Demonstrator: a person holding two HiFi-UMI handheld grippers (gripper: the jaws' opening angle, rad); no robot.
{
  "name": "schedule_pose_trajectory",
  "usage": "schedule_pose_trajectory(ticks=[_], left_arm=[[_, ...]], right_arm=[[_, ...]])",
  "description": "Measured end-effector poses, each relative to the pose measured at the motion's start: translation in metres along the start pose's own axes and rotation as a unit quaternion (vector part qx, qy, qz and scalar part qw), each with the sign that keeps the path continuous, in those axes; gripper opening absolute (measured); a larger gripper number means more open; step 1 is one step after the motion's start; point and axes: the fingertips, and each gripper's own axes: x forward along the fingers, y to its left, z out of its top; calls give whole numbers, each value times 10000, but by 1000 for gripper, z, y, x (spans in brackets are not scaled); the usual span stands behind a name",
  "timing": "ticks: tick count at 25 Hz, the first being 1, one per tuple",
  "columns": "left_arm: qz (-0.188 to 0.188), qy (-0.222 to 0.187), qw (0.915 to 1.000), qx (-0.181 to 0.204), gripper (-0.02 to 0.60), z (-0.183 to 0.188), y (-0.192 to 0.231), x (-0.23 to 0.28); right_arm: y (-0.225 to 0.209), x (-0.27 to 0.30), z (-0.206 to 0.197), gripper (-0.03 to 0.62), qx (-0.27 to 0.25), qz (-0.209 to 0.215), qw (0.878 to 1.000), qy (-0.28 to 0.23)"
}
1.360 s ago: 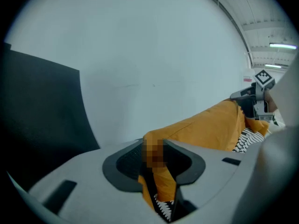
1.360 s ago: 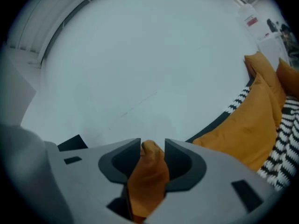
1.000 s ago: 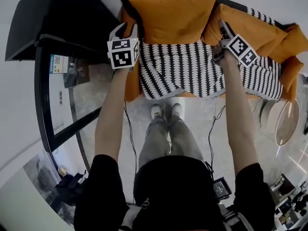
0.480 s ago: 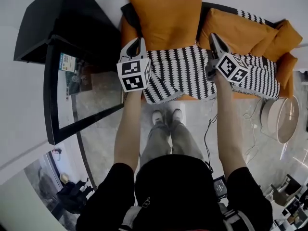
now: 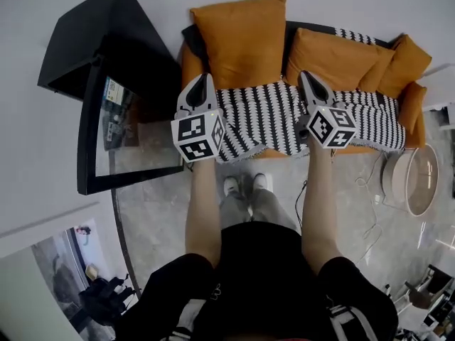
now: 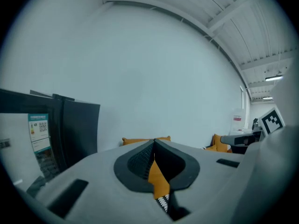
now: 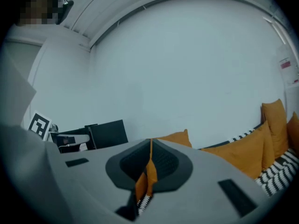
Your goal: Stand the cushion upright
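On the sofa (image 5: pixel 187 66), at its left end and against the backrest: the cushion (image 5: pixel 240 41), orange, square, up on edge above the striped throw (image 5: pixel 266 116). Seems to stand as wanted already, leaning back a little. To its right, other cushions (image 5: pixel 341 55), also orange, slumped along the back. In front of the sofa, raised in the air and clear of the cushion: left tool (image 5: pixel 202 80) and right tool (image 5: pixel 308 78), one off each lower corner in the head view. Both pinched fully together and carrying nothing, with only a sliver of far-off orange and stripes showing through the slit of each. As for handling: probably light, plump and soft, with a woven cover unlikely to slip. Too wide for one tool, so better taken by both, one at each side edge. Best to pinch a fold of cover and filling near the upper corners, not the bulging middle. Gives under a squeeze, so calls for a deep bite. Apt to sag or tip forward if left off the backrest; best pressed back into the corner before letting go.
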Motion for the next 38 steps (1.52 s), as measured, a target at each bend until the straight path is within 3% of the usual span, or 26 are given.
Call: schedule_pose_trajectory(ticks=[10, 21, 38], left_arm=[[64, -331, 9994, 14, 9, 34, -30, -63], [-447, -682, 9952, 542, 9, 51, -93, -88], [-441, -802, 9935, 673, 9, 65, -112, -84]], right_arm=[[55, -65, 47, 15, -544, 191, 9973, -454], [93, -94, 66, 12, -1252, 497, 9884, -702], [87, -93, 71, 12, -1273, 576, 9876, -712]])
